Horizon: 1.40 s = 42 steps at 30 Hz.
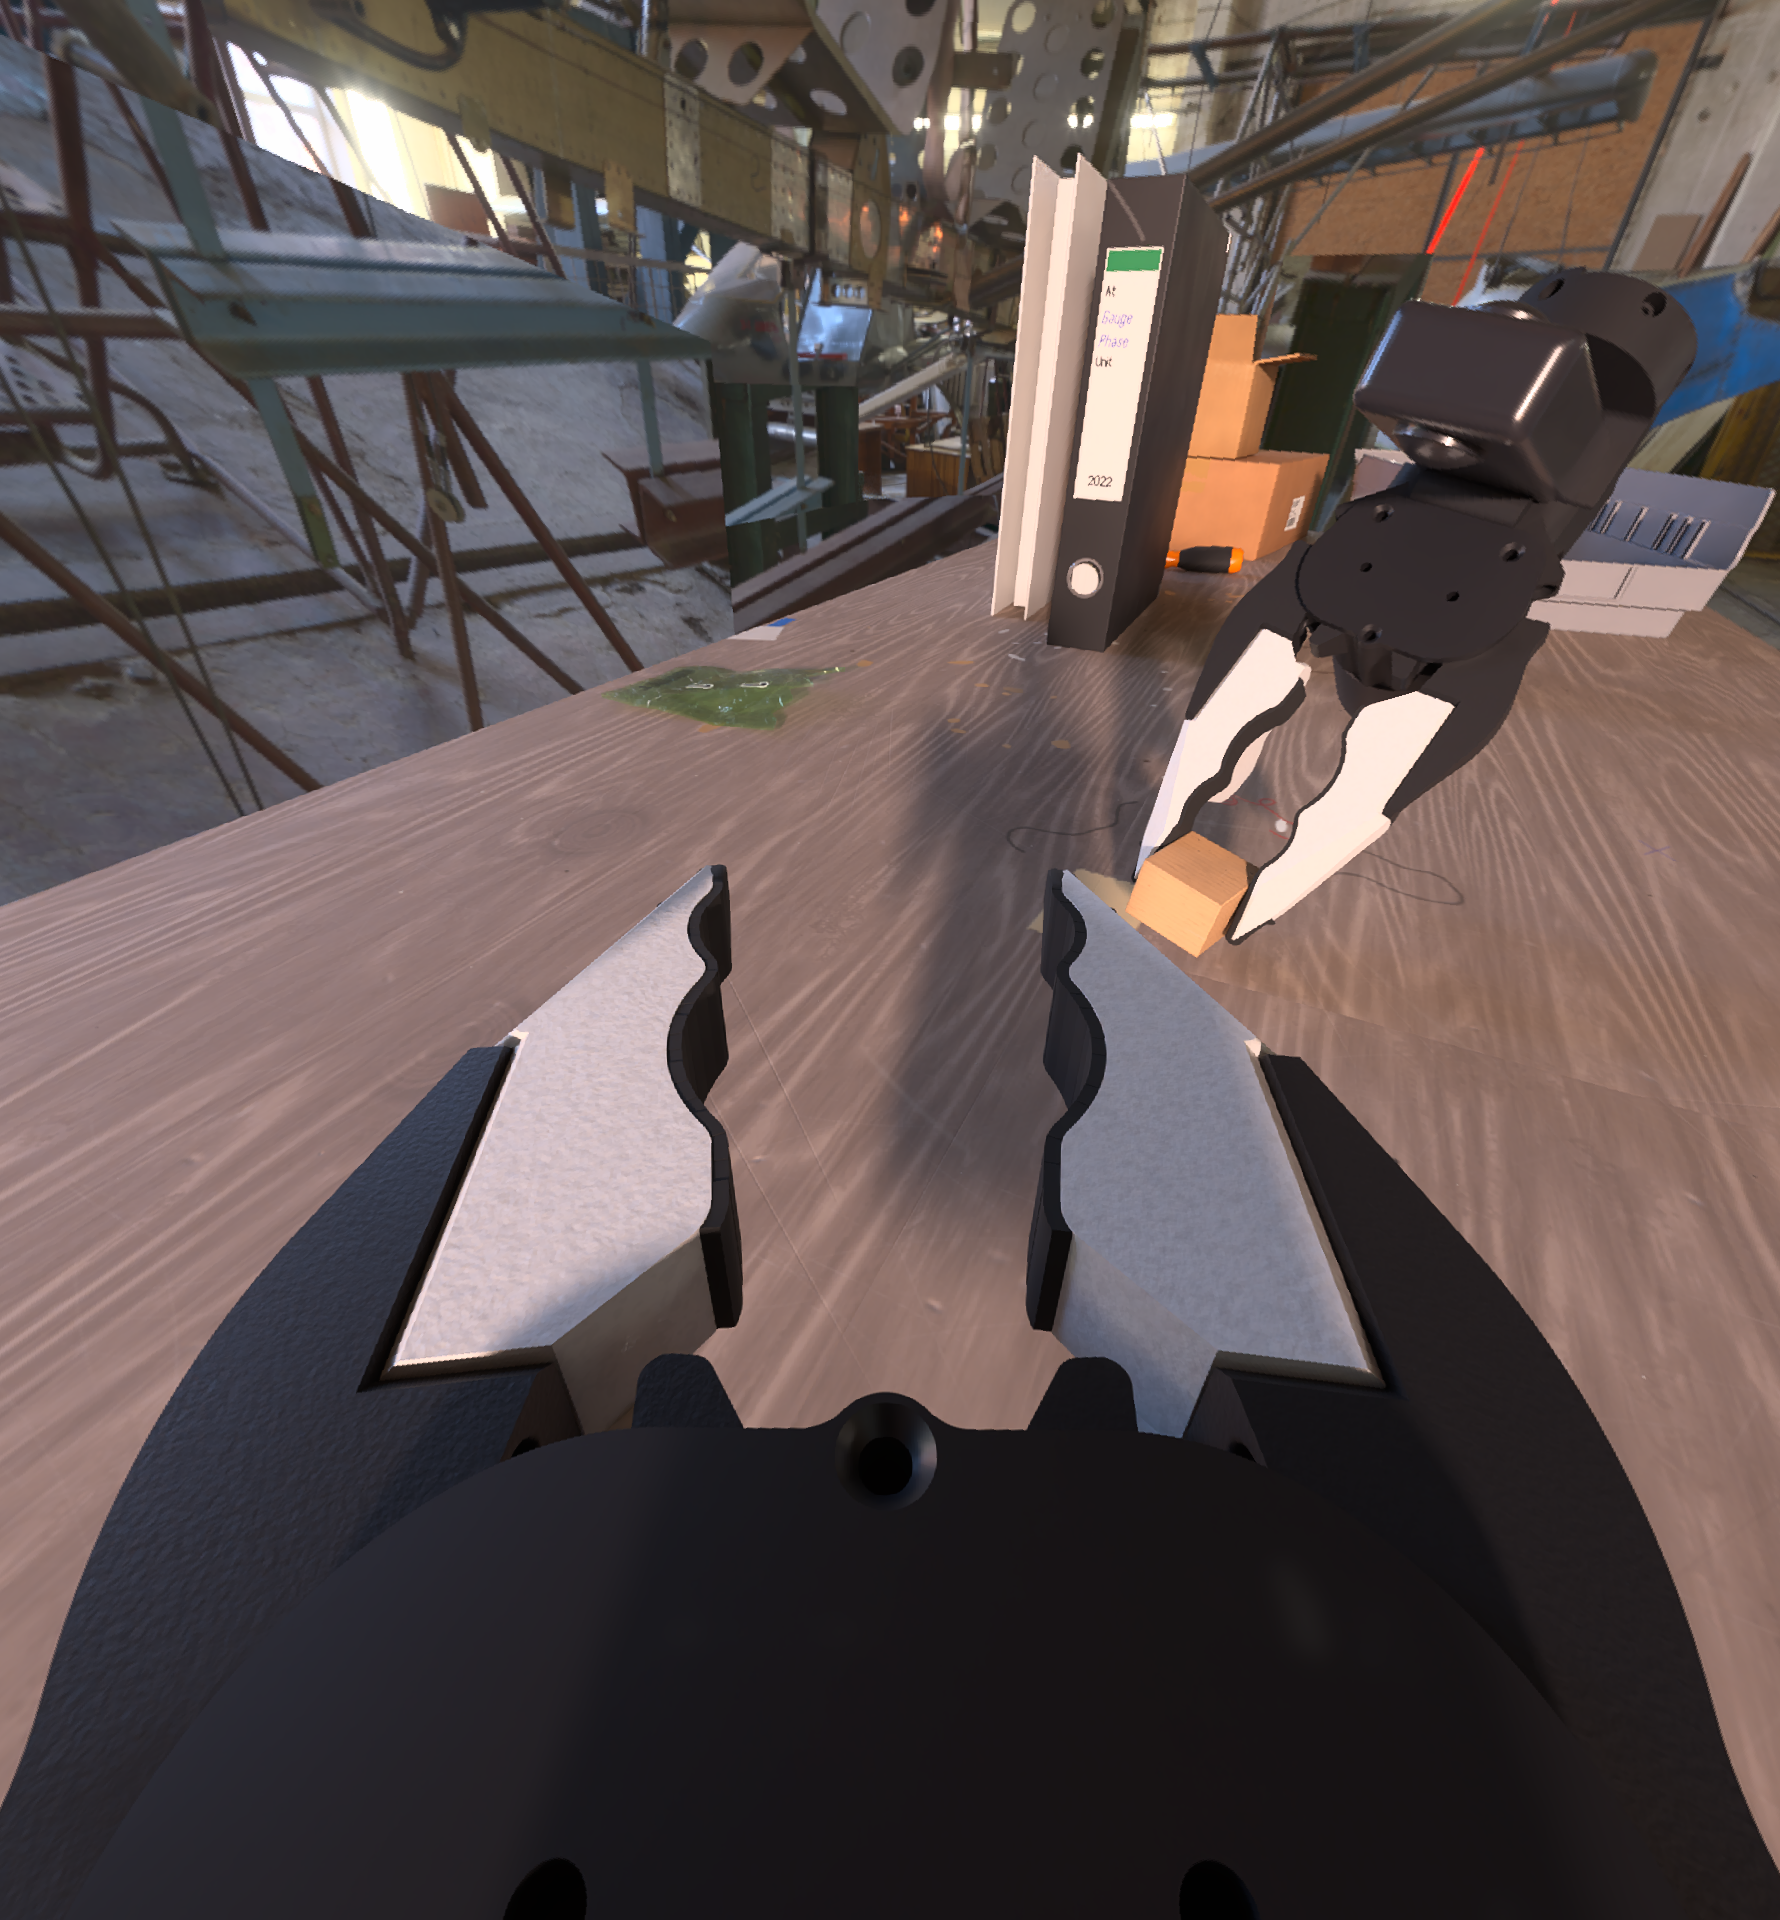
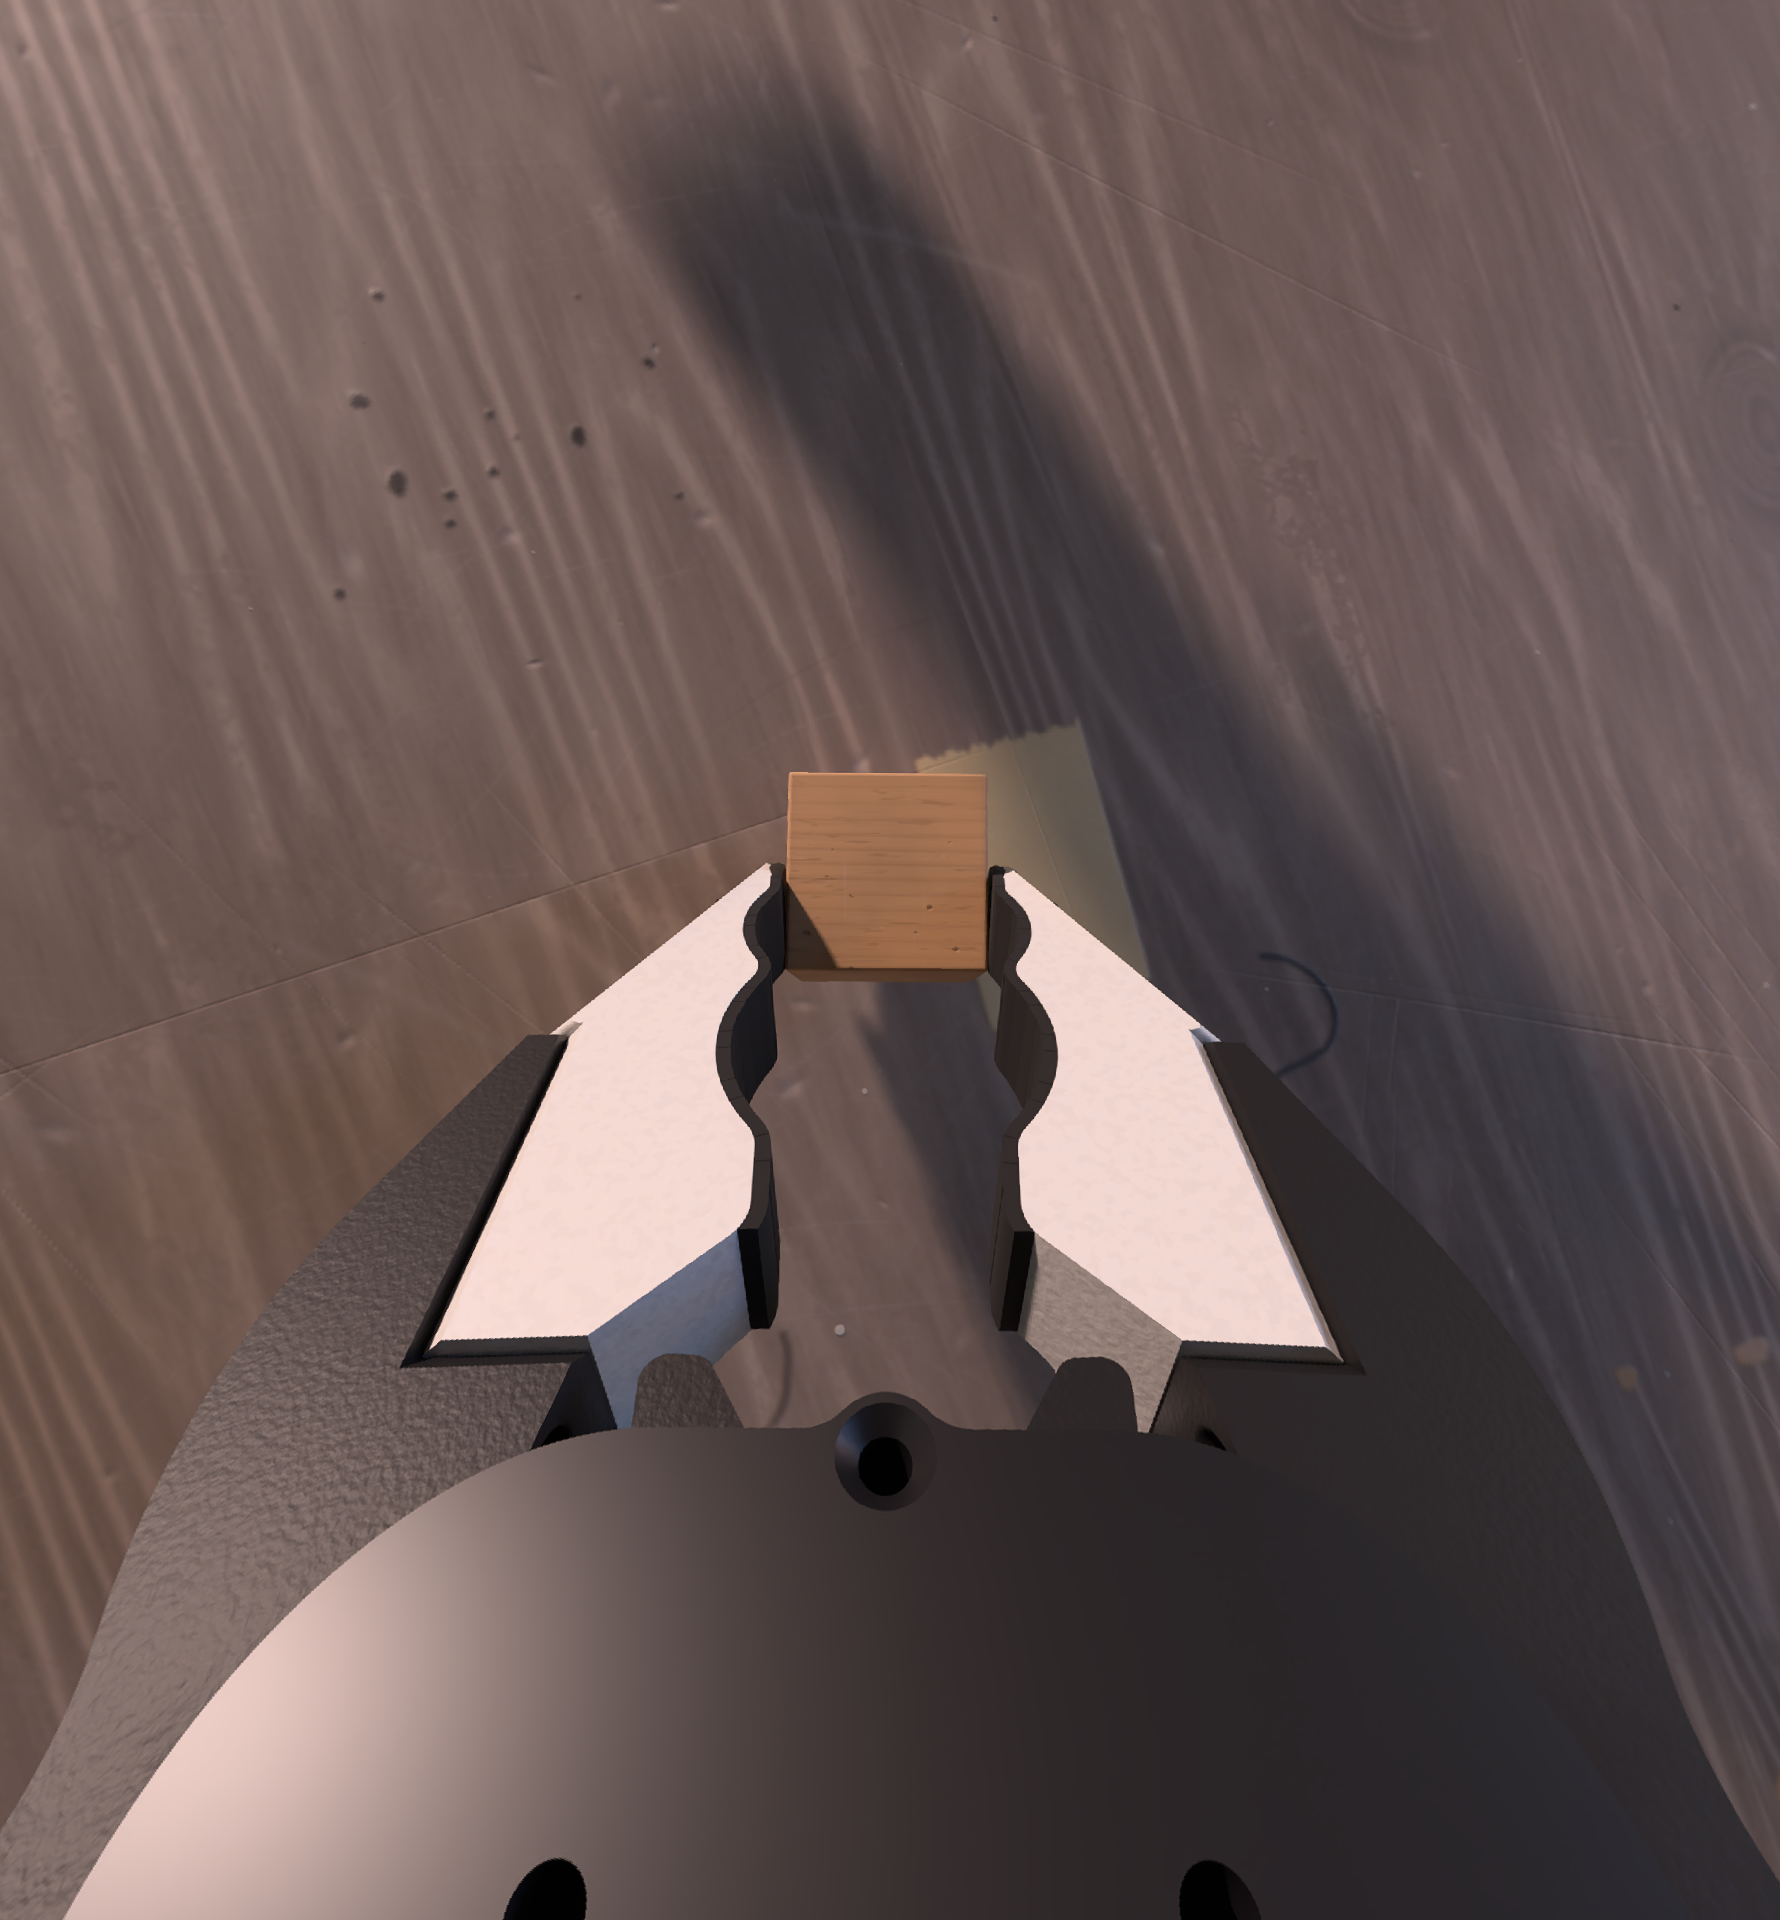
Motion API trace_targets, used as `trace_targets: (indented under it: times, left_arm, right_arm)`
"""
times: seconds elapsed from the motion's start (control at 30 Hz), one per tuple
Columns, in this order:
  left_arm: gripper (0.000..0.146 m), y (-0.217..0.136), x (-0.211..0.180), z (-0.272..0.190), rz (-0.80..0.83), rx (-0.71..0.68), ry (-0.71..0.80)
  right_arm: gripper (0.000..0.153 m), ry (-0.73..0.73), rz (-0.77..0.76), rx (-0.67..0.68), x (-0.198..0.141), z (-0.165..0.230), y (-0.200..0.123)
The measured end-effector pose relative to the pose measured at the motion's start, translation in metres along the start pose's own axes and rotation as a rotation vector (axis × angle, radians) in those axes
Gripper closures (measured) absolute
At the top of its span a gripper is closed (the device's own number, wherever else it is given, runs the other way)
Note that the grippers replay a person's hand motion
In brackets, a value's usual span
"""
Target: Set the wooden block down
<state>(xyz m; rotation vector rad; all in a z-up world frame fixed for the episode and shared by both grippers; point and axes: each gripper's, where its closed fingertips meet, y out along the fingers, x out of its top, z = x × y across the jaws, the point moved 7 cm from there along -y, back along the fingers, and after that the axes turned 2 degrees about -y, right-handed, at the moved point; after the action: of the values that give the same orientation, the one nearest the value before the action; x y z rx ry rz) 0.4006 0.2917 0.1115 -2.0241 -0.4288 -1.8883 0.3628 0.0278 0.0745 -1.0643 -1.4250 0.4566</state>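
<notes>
My right gripper [image 2: 887, 883] pinches the wooden block [image 2: 886, 878] at its fingertips, low over mid-bench [image 1: 346, 987], ready to release; my left gripper [image 1: 886, 894] waits wide and empty nearer my edge.

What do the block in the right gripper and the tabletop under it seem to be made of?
The wooden block looks like pale, unvarnished wood: matte tan faces with fine straight grain and small specks. The table looks like worn grey-brown wood or a wood-look laminate: streaky grain, dark spots, a faint sheen. Which one, I cannot tell.
</notes>
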Motion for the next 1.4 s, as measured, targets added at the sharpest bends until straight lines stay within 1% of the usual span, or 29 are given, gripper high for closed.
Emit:
trace_targets:
  times: [0.67, 1.0, 1.2, 1.4]
  left_arm:
    - [0.088, 0.002, -0.004, 0.002, 0.002, 0.000, -0.027]
    - [0.088, 0.001, -0.002, 0.003, -0.013, 0.008, -0.027]
    - [0.089, -0.005, 0.003, 0.009, -0.063, 0.064, 0.012]
    - [0.090, -0.011, 0.008, 0.015, -0.126, 0.098, -0.017]
  right_arm:
    - [0.114, 0.020, -0.050, 0.081, -0.002, 0.001, 0.009]
    - [0.114, 0.028, -0.060, 0.088, -0.004, 0.000, 0.009]
    - [0.114, 0.039, -0.064, 0.089, -0.004, 0.000, 0.010]
    - [0.114, 0.033, -0.059, 0.076, -0.003, 0.000, 0.010]
